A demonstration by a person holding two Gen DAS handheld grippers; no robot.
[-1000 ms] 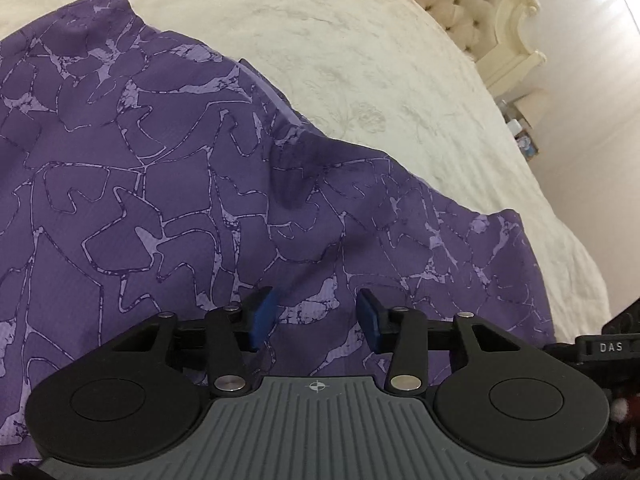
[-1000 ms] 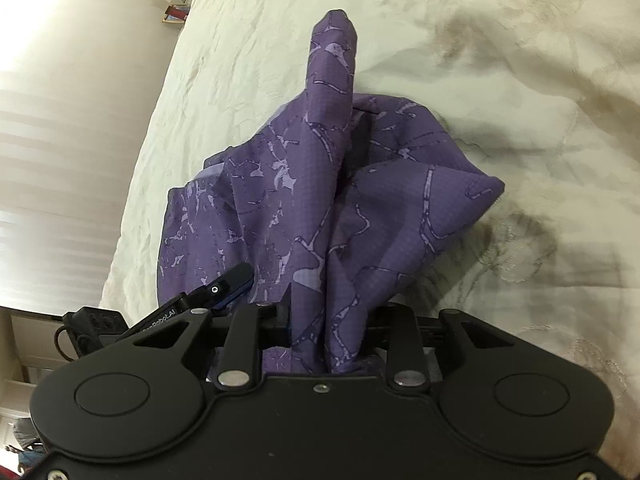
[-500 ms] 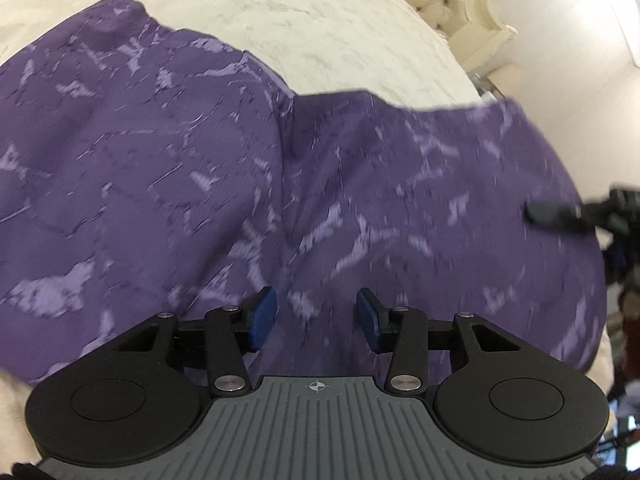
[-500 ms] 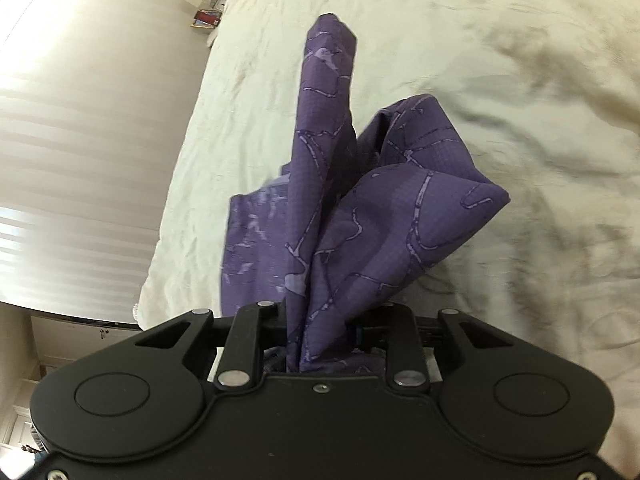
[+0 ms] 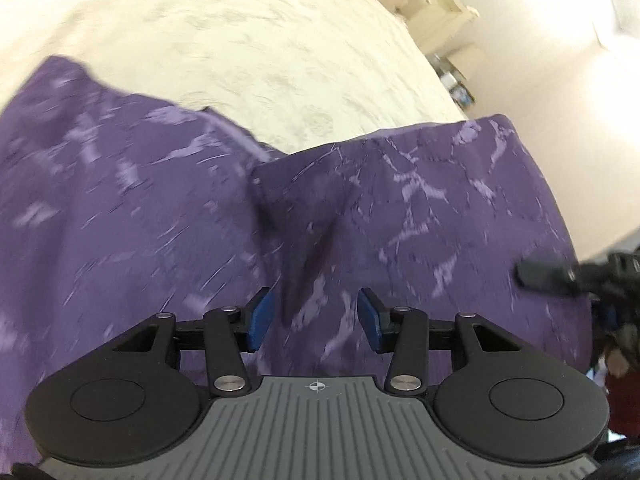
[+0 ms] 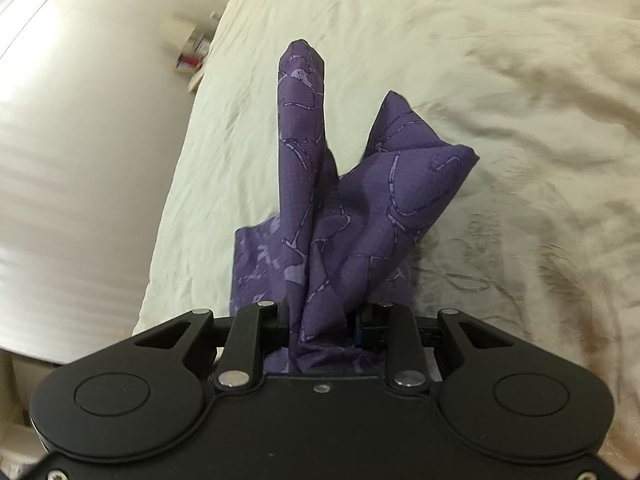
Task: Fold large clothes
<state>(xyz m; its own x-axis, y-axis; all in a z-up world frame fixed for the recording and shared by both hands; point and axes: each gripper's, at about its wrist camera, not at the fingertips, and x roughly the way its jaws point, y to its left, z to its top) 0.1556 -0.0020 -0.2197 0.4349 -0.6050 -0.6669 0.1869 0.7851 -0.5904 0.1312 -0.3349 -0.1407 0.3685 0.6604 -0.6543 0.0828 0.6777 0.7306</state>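
Two views. Left wrist: left gripper point(image 5: 316, 318) jaws spread, blue pads point(image 5: 260, 316) clear of the purple crackle-print fabric garment point(image 5: 160, 220) lying below on the cream quilted bed point(image 5: 240, 40). Since a second ago the garment's right edge has lifted off the bed. Right wrist: right gripper point(image 6: 322, 330) pinching a bunched corner of garment point(image 6: 332, 216), raised higher than before. Judged: fold-over starting.

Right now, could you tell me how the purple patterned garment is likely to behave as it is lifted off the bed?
The purple patterned garment is probably very floppy: it bunches into soft peaks above the right tool, which grips it. It looks thin and light, rippling over the cream quilted bedspread in the left wrist view. Unheld parts will likely sag and trail.
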